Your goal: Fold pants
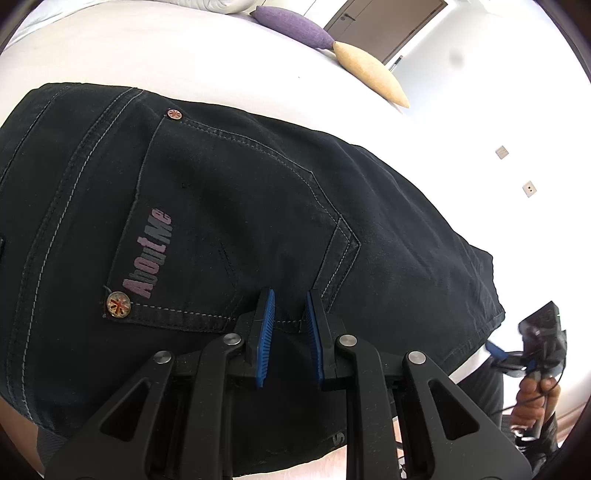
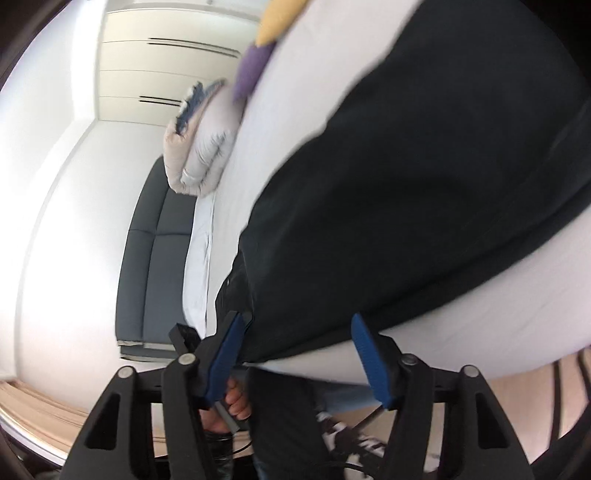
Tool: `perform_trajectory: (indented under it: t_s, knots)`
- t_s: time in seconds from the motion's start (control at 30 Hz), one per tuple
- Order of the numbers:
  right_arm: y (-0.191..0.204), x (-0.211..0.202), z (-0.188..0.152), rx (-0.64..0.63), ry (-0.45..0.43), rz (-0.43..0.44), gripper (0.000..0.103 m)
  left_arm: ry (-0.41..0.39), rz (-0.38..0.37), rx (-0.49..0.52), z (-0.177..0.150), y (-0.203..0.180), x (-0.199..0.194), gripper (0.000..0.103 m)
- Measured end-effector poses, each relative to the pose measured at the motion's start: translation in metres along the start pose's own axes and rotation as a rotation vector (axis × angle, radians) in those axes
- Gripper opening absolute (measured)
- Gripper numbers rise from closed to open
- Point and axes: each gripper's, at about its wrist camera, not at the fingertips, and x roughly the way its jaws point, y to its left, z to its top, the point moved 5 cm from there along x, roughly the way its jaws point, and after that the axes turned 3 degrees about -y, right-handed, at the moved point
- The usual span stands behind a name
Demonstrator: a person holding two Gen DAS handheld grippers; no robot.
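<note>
black pants (image 1: 229,206) folded flat on the white bed (image 1: 155,55), back pocket up, lying near the bed's front edge | left tool (image 1: 289,325) hovering over the pocket seam, blue pads slightly apart, gripping nothing | right tool (image 2: 295,350) spread wide by the pants' edge, blurry | purple pillow (image 1: 291,26) and yellow pillow (image 1: 373,72) at far edge

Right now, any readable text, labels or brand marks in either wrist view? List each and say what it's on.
"AboutMe": pinkish print on the back pocket of the black pants, left wrist view.
A pale "S"-like mark on dark fabric at the bottom edge: too little shows to read.
Right wrist view: blurred, no text readable.
</note>
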Motion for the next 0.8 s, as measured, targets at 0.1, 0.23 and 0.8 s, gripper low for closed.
perform_trajectory:
  t_s: [0.1, 0.23, 0.8]
  knots:
    - [-0.005, 0.019, -0.005, 0.04, 0.041, 0.0, 0.063, -0.002, 0.004, 0.0, 0.002, 0.001, -0.001, 0.017]
    - [-0.006, 0.036, -0.008, 0.075, 0.049, 0.026, 0.063, -0.003, 0.002, -0.001, 0.004, 0.001, -0.001, 0.017]
    - [-0.028, 0.046, -0.015, 0.093, 0.026, -0.026, 0.002, 0.016, 0.011, 0.027, 0.007, -0.007, 0.0, 0.017]
